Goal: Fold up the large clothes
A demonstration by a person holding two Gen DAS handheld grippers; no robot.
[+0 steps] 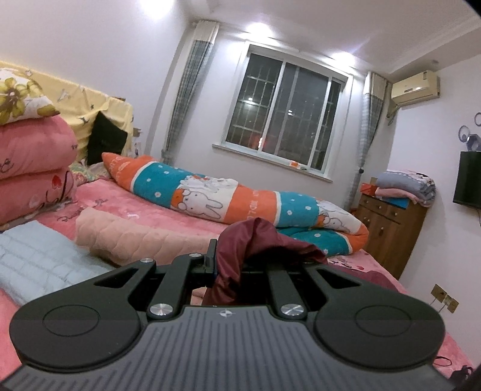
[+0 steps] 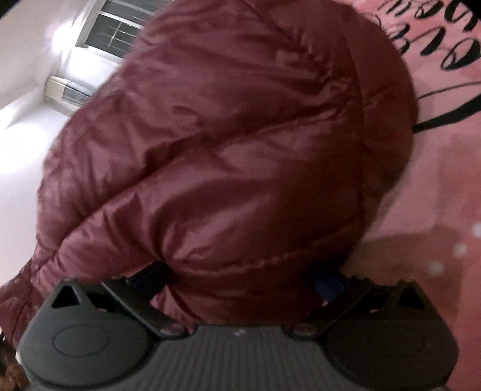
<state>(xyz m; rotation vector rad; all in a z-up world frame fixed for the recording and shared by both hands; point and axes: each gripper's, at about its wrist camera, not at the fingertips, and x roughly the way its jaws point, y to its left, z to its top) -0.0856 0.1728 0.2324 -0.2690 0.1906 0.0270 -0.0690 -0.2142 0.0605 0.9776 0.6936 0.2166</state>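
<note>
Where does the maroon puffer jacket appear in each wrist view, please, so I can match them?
Left wrist: a fold of the maroon puffer jacket rises at lower centre, pinched in the left gripper.
Right wrist: it fills the centre, bulging between the right gripper's wide jaws.
Shared landmark: the barred window.

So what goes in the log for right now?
left tool: shut on jacket | right tool: open, jacket between | bed: under jacket
</note>
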